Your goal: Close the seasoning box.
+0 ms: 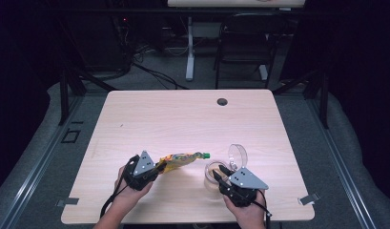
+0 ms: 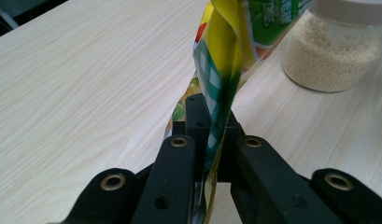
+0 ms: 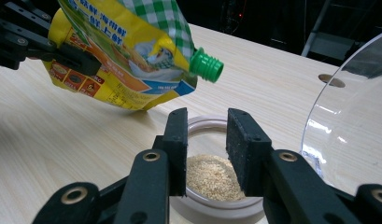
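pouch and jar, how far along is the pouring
Done: the jar stands open, its clear hinged lid flipped up, with pale granules already inside. In hand: the left gripper pinches the pouch by its bottom edge, tilted toward the jar, while the right gripper steadies the jar's rim. Left: the green spout isn't over the mouth yet.
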